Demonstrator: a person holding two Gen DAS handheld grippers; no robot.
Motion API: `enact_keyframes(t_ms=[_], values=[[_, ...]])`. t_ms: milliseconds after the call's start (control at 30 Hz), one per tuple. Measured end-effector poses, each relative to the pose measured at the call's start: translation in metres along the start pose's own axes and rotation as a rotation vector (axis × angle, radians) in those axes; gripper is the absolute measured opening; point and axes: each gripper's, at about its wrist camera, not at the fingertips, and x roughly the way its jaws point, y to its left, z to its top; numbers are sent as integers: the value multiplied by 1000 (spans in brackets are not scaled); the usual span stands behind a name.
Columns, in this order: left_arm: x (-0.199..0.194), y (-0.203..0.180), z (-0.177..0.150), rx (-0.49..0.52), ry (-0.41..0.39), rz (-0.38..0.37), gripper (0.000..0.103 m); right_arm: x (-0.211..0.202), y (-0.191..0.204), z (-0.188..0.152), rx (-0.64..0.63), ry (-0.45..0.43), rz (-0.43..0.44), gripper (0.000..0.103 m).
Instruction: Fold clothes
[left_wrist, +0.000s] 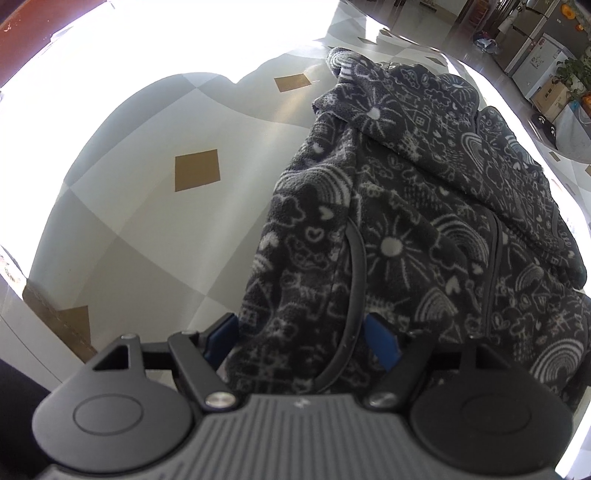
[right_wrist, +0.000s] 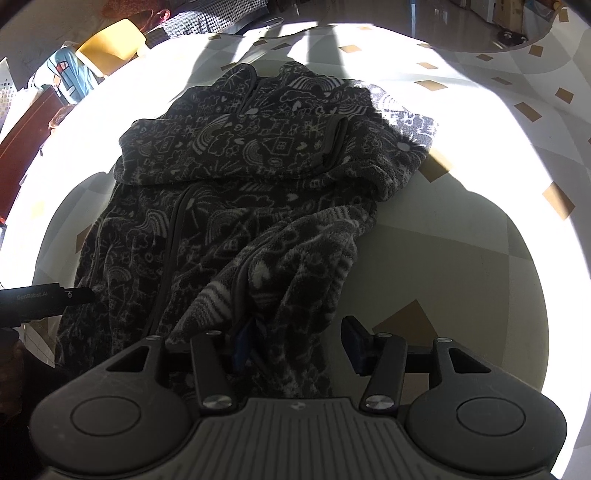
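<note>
I see a dark patterned fleece jacket (right_wrist: 236, 192) lying rumpled on the table (right_wrist: 443, 258). My left gripper (left_wrist: 299, 343) and right gripper (right_wrist: 299, 343) gape wide around its near hem, neither clamped. It looks soft, thick, floppy; I'd pinch hem edges.

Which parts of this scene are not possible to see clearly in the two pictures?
- Left wrist view: the window area upper left is blown out white; nothing readable there.
- Left wrist view: the fleece jacket fills the left gripper, hiding whether the jaws pinch it.
- Right wrist view: one finger of the right gripper is buried in fleece; grip uncertain.
- Both views: the jacket's near hem is hidden behind the gripper bodies.
- Right wrist view: items at top left are cut off by the lens edge.
</note>
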Motion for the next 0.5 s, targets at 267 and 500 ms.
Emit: enact_keyframes(t_ms=[267,500], values=[[3,-6,-4,33,17,-1,78,14,10,-11,-79,66,2,55],[4,-1,-3,8,19,4,79,26,-2,-12,-34,96,-83,55]])
